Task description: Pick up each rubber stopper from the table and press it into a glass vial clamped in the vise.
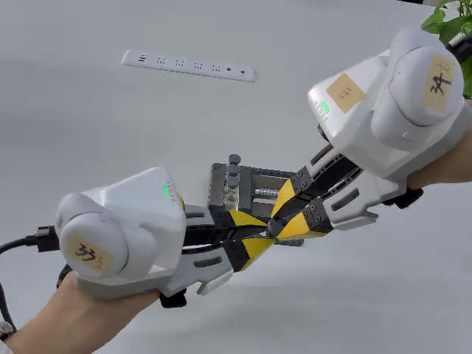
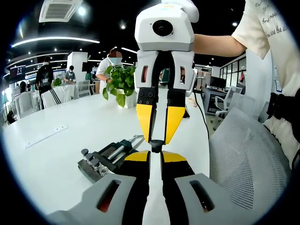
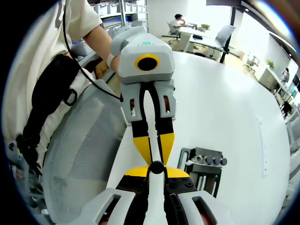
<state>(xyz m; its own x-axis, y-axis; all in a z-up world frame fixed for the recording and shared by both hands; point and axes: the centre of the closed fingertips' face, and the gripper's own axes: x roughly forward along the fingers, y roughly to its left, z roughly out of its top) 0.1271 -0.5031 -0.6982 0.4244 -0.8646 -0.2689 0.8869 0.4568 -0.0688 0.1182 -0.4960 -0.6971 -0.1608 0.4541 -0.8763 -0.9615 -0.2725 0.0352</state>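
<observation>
My two grippers meet tip to tip above the black vise [image 1: 218, 179]. Between the tips sits a small dark rubber stopper [image 1: 271, 228]. The left gripper [image 1: 267, 231] comes in from the lower left and the right gripper [image 1: 276, 224] from the upper right, and both sets of yellow-and-black jaws close on the stopper [image 2: 157, 145] [image 3: 156, 167]. A row of glass vials [image 1: 232, 183] is clamped in the vise; three carry dark stoppers, and the nearest shows clear glass [image 1: 231, 198]. The vise [image 2: 105, 159] [image 3: 201, 164] lies on the white table below the tips.
A white power strip [image 1: 188, 65] lies at the far side of the table. A potted plant [image 1: 450, 26] stands at the far right corner. A grey mesh chair [image 2: 248, 159] [image 3: 84, 140] stands beside the table edge near the person's body.
</observation>
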